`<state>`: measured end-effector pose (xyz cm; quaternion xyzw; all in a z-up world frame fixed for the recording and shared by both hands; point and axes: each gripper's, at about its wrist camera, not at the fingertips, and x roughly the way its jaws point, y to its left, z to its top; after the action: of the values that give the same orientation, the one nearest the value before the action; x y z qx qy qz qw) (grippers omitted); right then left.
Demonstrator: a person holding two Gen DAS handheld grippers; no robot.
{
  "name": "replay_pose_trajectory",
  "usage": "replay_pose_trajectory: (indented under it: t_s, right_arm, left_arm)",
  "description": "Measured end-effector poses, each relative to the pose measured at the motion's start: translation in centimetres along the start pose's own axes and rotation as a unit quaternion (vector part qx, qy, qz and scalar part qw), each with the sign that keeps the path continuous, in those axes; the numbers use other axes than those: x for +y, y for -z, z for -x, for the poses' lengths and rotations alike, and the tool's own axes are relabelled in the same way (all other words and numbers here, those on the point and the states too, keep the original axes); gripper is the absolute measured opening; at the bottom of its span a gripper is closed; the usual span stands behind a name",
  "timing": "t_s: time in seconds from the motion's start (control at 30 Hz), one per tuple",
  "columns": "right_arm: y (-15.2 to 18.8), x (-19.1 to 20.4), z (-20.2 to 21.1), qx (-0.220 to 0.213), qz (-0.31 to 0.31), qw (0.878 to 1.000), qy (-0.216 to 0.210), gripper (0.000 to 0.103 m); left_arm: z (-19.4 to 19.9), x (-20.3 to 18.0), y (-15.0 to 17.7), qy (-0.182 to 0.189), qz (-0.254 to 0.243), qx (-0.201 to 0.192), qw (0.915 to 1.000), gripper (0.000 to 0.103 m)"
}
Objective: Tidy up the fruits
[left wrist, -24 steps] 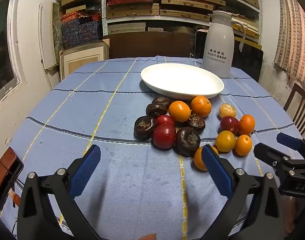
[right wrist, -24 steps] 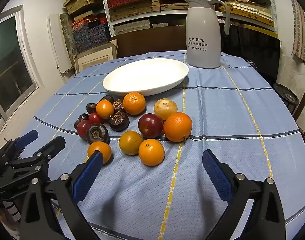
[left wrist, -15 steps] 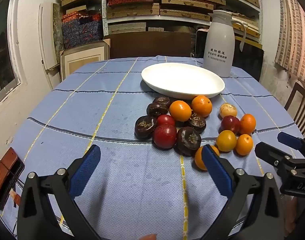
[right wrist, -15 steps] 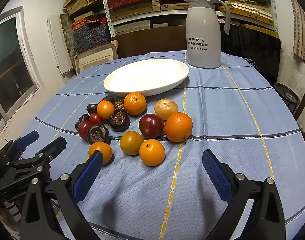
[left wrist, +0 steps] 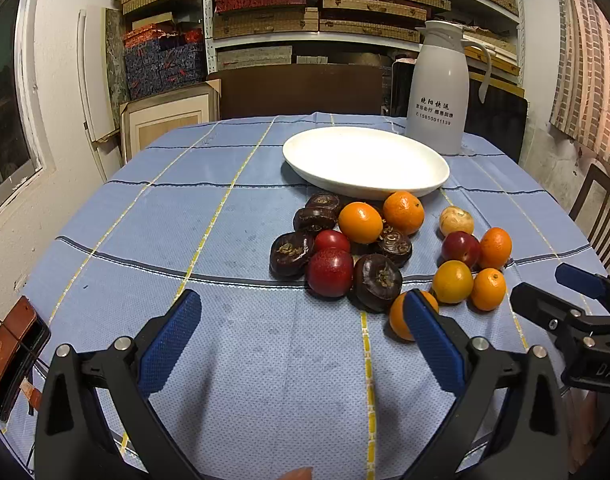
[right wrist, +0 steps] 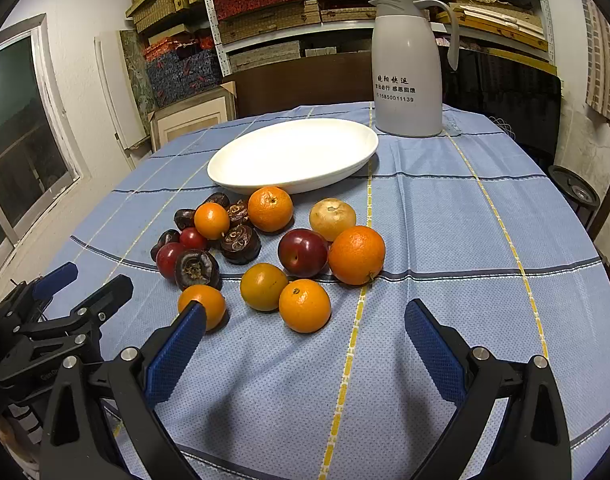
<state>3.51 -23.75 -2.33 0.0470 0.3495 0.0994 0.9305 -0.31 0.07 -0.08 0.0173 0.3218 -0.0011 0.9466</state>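
Scanning from left to right, a phone in a brown case is seen at the bench's left edge, well apart from the fruit. The left hand-held gripper is held low over the blue checked cloth with its jaws spread wide and nothing between them. Ahead of it lies the left cluster: dark brown fruits, red plums and two oranges, all touching or nearly so. One small orange sits just beside the right fingertip, partly hidden by it.

Further right a second cluster is found, with a yellow-orange fruit, an orange, a dark red plum, a large orange and a pale fruit. The right hand-held gripper is also released and empty; the nearest orange lies just ahead of the gap between its fingers.

The white dish stands empty behind the fruit, presumably as the place for sorting, so nothing seems yet organized. A white thermos jug stands behind the dish (out of the working path). Both grippers are judged to be poised for a first pick.
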Motion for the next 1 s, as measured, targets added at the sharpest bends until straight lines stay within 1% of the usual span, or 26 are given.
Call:
replay_pose_trajectory:
  t_s: [1.0]
  right_arm:
    - [0.05, -0.07, 0.04, -0.001, -0.002, 1.000, -0.002, 0.100]
  left_arm:
    - [0.29, -0.01, -0.26, -0.003, -0.002, 0.000, 1.0000, 0.099]
